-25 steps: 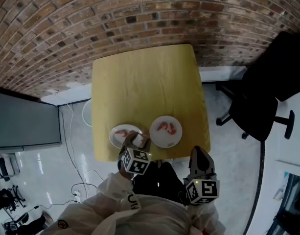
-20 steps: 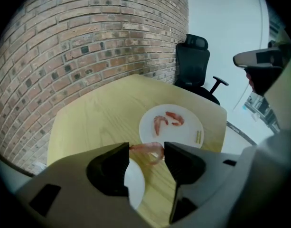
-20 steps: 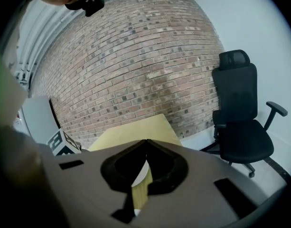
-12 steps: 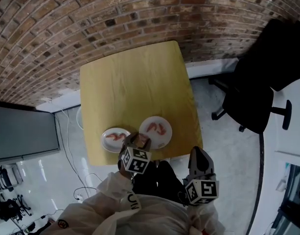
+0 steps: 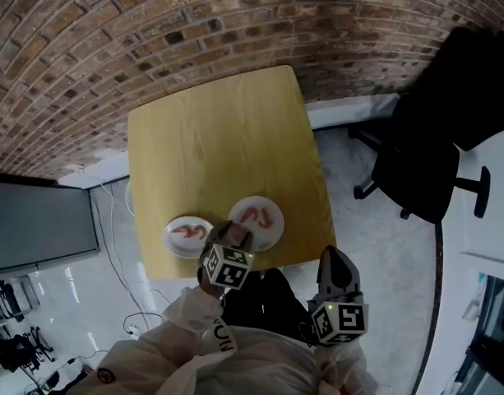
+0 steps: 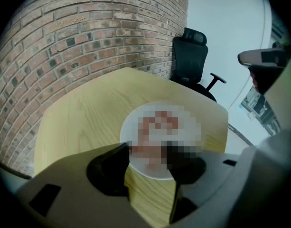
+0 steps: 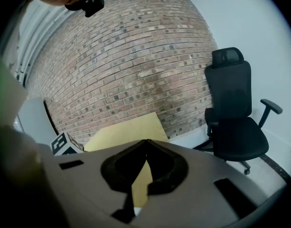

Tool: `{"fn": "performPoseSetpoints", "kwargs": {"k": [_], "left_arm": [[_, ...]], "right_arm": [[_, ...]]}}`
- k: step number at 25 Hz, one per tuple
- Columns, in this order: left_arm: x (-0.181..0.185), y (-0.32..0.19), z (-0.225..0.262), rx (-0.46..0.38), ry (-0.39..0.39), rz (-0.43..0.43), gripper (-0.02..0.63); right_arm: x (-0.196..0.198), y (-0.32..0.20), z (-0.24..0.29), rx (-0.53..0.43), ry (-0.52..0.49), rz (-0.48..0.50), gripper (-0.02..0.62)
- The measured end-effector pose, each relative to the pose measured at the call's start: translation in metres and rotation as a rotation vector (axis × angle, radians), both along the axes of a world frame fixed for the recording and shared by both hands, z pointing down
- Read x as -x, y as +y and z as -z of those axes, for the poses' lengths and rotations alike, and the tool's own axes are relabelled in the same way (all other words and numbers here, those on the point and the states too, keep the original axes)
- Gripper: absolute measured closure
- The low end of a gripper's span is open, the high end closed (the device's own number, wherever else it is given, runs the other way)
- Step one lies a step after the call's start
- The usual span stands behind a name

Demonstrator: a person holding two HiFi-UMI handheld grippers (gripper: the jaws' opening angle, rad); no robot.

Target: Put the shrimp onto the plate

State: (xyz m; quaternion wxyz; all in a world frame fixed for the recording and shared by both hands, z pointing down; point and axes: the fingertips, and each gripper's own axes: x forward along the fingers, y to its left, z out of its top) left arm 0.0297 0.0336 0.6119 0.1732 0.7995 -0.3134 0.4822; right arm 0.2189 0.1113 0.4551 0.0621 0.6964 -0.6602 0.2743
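One yellow table (image 5: 210,130) holds two white plates, each with a shrimp (image 5: 258,216). My left gripper (image 6: 147,150) sits at the right plate's (image 5: 270,234) near rim, jaws apart. A pinkish blur between them is unreadable. My right gripper (image 7: 146,144) is pressed together, empty.

The table (image 5: 219,138) showed matt pale wood grain. The right plate (image 5: 273,230) was smooth; the wall (image 5: 153,31), rough brick; the floor (image 5: 62,295), glossy.

- the worktop (image 5: 210,138) has slid left and up in the head view.
- the left-hand plate (image 5: 186,247) and right-hand plate (image 5: 265,234) went with it.
- the left tongs (image 5: 233,237), pinching a shrimp (image 5: 238,239), now hang at the right-hand plate's near rim.
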Motion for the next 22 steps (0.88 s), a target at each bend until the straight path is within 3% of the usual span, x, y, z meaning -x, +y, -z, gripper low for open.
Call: {"fn": "performPoseSetpoints", "kwargs": {"k": [22], "left_arm": [[0.000, 0.000, 0.002, -0.017, -0.013, 0.004, 0.374]], "right_arm": [[-0.001, -0.011, -0.003, 0.001, 0.003, 0.024, 0.572]]}}
